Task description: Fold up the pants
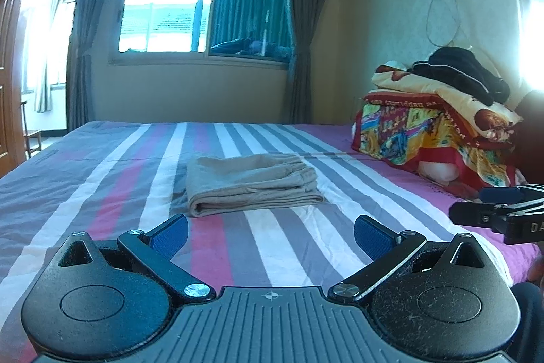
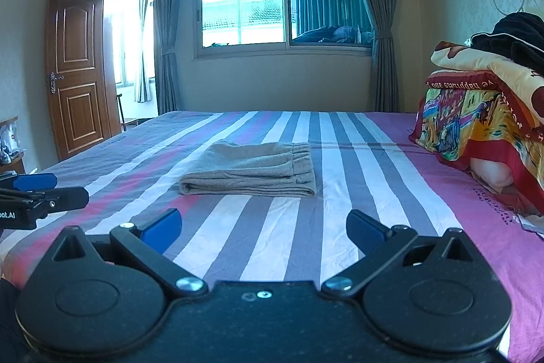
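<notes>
Mid-frame on the striped bed [image 1: 102, 165]: beige pants [image 1: 250, 182] folded into a flat rectangle, edges free, bare sheet all round | left gripper [image 1: 271, 235] lower frame, fingers spread wide, empty | right gripper [image 2: 263, 228] likewise agape, empty, short of the pants | bedding pile [image 2: 482, 121] right edge, well apart

Bedspread [image 2: 357, 193] bare (bedding stack [image 2: 482, 125] right).

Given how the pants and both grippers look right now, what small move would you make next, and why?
Probably none on the cloth: keep both grippers back. The pants already lie as a compact folded stack on the bed, and the left gripper and right gripper are open, empty and short of it.
</notes>
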`<state>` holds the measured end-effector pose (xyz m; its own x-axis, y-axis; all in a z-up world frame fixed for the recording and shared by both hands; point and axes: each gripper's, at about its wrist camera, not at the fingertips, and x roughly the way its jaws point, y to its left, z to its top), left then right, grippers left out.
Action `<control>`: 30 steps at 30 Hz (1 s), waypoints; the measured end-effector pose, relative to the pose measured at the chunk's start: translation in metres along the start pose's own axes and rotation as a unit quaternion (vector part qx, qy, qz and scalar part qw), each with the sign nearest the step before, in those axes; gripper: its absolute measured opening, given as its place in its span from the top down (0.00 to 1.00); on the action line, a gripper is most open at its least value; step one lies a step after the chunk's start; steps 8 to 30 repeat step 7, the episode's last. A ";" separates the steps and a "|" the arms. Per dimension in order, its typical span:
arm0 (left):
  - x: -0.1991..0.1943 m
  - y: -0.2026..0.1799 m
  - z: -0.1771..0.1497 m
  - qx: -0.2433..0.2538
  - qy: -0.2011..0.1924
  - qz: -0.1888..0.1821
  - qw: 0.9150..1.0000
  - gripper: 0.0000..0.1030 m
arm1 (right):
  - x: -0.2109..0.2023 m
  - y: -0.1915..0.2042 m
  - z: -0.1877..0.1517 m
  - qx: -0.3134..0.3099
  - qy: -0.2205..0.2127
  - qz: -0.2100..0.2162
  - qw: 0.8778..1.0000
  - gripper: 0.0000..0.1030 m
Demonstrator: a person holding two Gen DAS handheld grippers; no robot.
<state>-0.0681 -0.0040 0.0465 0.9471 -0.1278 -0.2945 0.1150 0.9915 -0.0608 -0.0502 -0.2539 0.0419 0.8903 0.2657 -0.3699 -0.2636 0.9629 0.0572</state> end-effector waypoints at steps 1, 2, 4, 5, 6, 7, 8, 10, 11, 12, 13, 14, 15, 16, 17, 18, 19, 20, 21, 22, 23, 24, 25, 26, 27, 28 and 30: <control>-0.001 0.000 0.000 0.001 -0.003 -0.002 1.000 0.00 | 0.000 0.000 0.000 0.000 0.001 0.000 1.000 0.01; -0.001 -0.001 0.000 0.002 -0.005 -0.004 1.000 0.00 | 0.000 0.000 0.000 0.000 0.002 0.000 1.000 0.01; -0.003 -0.002 0.001 0.003 -0.010 0.001 1.000 0.00 | 0.001 0.001 0.000 0.000 0.003 -0.001 1.000 0.01; -0.004 -0.002 0.001 0.000 -0.013 0.001 1.000 0.00 | 0.001 0.001 0.000 0.001 0.003 0.000 1.000 0.01; -0.004 -0.001 0.002 -0.002 -0.013 0.000 1.000 0.00 | 0.001 0.001 0.000 0.001 0.004 0.000 1.000 0.01; -0.004 -0.001 0.002 -0.003 -0.011 0.002 1.000 0.00 | 0.001 0.001 0.000 0.001 0.003 0.000 1.000 0.01; -0.004 -0.001 0.002 -0.003 -0.011 0.002 1.000 0.00 | 0.001 0.001 0.000 0.001 0.003 0.000 1.000 0.01; -0.004 -0.001 0.002 -0.003 -0.011 0.002 1.000 0.00 | 0.001 0.001 0.000 0.001 0.003 0.000 1.000 0.01; -0.004 -0.001 0.002 -0.003 -0.011 0.002 1.000 0.00 | 0.001 0.001 0.000 0.001 0.003 0.000 1.000 0.01; -0.004 -0.001 0.002 -0.003 -0.011 0.002 1.000 0.00 | 0.001 0.001 0.000 0.001 0.003 0.000 1.000 0.01; -0.004 -0.001 0.002 -0.003 -0.011 0.002 1.000 0.00 | 0.001 0.001 0.000 0.001 0.003 0.000 1.000 0.01; -0.004 -0.001 0.002 -0.003 -0.011 0.002 1.000 0.00 | 0.001 0.001 0.000 0.001 0.003 0.000 1.000 0.01; -0.004 -0.001 0.002 -0.003 -0.011 0.002 1.000 0.00 | 0.001 0.001 0.000 0.001 0.003 0.000 1.000 0.01; -0.004 -0.001 0.002 -0.003 -0.011 0.002 1.000 0.00 | 0.001 0.001 0.000 0.001 0.003 0.000 1.000 0.01; -0.004 -0.001 0.002 -0.003 -0.011 0.002 1.000 0.00 | 0.001 0.001 0.000 0.001 0.003 0.000 1.000 0.01; -0.004 -0.001 0.002 -0.003 -0.011 0.002 1.000 0.00 | 0.001 0.001 0.000 0.001 0.003 0.000 1.000 0.01; -0.004 -0.001 0.002 -0.003 -0.011 0.002 1.000 0.00 | 0.001 0.001 0.000 0.001 0.003 0.000 1.000 0.01; -0.004 -0.001 0.002 -0.003 -0.011 0.002 1.000 0.00 | 0.001 0.001 0.000 0.001 0.003 0.000 1.000 0.01; -0.004 -0.001 0.002 -0.003 -0.011 0.002 1.000 0.00 | 0.001 0.001 0.000 0.001 0.003 0.000 1.000 0.01; -0.004 -0.001 0.002 -0.003 -0.011 0.002 1.000 0.00 | 0.001 0.001 0.000 0.001 0.003 0.000 1.000 0.01; -0.004 -0.001 0.002 -0.003 -0.011 0.002 1.000 0.00 | 0.001 0.001 0.000 0.001 0.003 0.000 1.000 0.01; -0.004 -0.001 0.002 -0.003 -0.011 0.002 1.000 0.00 | 0.001 0.001 0.000 0.001 0.003 0.000 1.000 0.01; -0.004 -0.001 0.002 -0.003 -0.011 0.002 1.000 0.00 | 0.001 0.001 0.000 0.001 0.003 0.000 1.000 0.01; -0.004 -0.001 0.002 -0.003 -0.011 0.002 1.000 0.00 | 0.001 0.001 0.000 0.001 0.003 0.000 1.000 0.01; -0.004 -0.001 0.002 -0.003 -0.011 0.002 1.000 0.00 | 0.001 0.001 0.000 0.001 0.003 0.000 1.000 0.01; -0.004 -0.001 0.002 -0.003 -0.011 0.002 1.000 0.00 | 0.001 0.001 0.000 0.001 0.003 0.000 1.000 0.01; -0.004 -0.001 0.002 -0.003 -0.011 0.002 1.000 0.00 | 0.001 0.001 0.000 0.001 0.003 0.000 1.000 0.01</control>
